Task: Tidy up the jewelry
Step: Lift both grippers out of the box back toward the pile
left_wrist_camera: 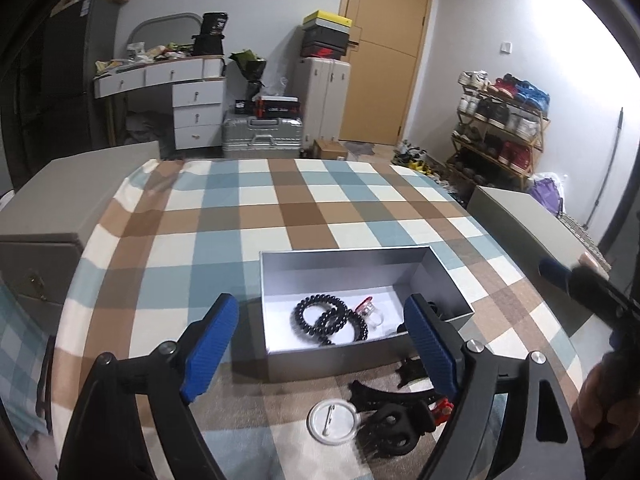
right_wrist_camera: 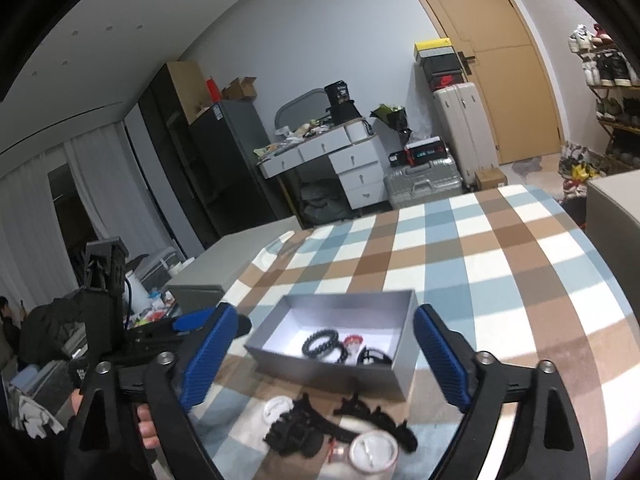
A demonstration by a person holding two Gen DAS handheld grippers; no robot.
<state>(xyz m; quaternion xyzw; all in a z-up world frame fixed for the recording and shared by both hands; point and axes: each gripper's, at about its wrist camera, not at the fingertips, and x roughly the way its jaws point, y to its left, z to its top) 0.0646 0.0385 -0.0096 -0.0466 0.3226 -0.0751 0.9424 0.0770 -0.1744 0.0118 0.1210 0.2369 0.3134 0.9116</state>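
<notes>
Black, stiff hair clips (left_wrist_camera: 384,420) on desk (left_wrist_camera: 280,208) beside grey box (left_wrist_camera: 344,264), probably light and bumpy, best pinched across the middle; both grippers' jaws wide, holding nothing.

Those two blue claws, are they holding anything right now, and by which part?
Nothing is held. The left claw and the right claw are both wide open, with only air between their fingers, above the grey box on the checked tablecloth.

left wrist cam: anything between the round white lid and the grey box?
Mostly bare checked cloth. The white lid sits just short of the grey box; black hair clips lie to its right, not between. Left wrist view shows it.
</notes>
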